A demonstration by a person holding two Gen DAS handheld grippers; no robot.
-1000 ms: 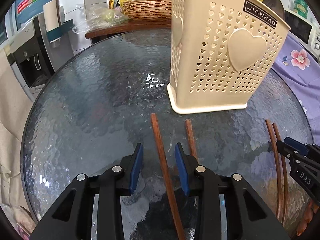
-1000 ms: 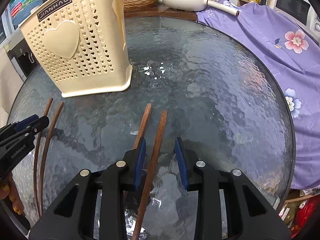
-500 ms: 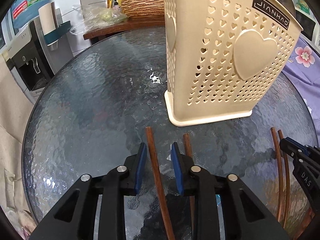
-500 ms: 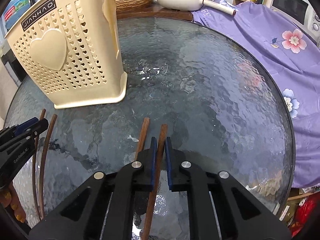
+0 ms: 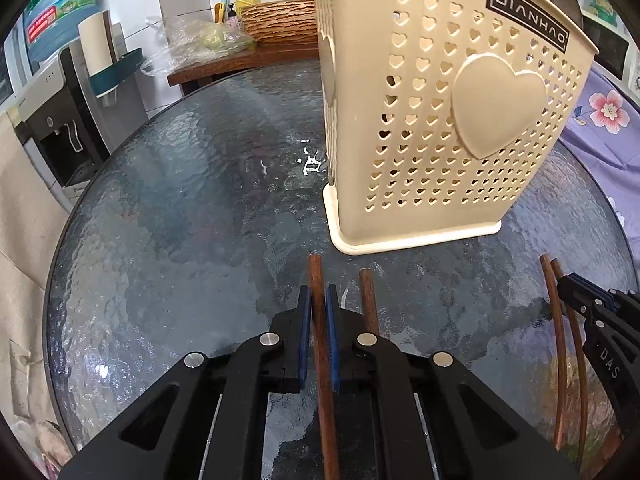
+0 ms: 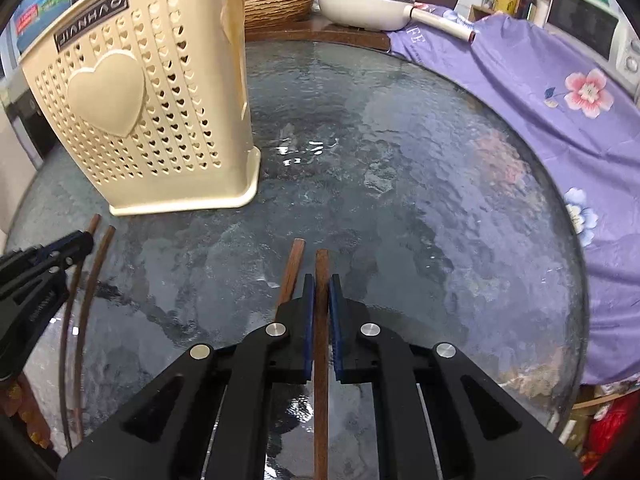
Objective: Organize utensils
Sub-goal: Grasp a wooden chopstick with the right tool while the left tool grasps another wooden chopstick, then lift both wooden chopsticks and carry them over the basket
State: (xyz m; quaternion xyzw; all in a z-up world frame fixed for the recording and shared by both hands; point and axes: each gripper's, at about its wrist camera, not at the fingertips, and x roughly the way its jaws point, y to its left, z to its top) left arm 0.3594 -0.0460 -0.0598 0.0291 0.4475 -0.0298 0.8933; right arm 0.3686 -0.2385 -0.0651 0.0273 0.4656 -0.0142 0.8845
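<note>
Left to right. Far left pair: two dark brown wooden chopsticks lying side by side on the round textured-glass table (image 5: 168,208). Left gripper (image 5: 316,300) has its blue pads clamped down on the outer one, left chopstick (image 5: 315,280); jaws almost fully closed, stick between them. Its partner, second chopstick (image 5: 367,300), lies just beside, outside the right finger, untouched.

Middle: cream perforated plastic utensil holder with raised hearts (image 5: 440,128) stands upright just beyond the chopstick tips. That's the destination, I'd judge.

Right pair: right gripper (image 6: 319,292) is likewise pinched nearly shut on right chopstick (image 6: 321,268); its neighbour, fourth chopstick (image 6: 291,268), lies just left of the fingers, free.

Doing the lift well:
- Grip sits near the far tips, so most of each stick hangs behind the jaws. Expect it to droop or pivot; lift slowly.
- Raise straight up first so the held stick doesn't drag its neighbour.
- Clear the holder's rim before tipping the stick vertical.
- Holder looks light; avoid bumping its wall, it may slide on glass.
- One side at a time avoids the grippers crossing.
</note>
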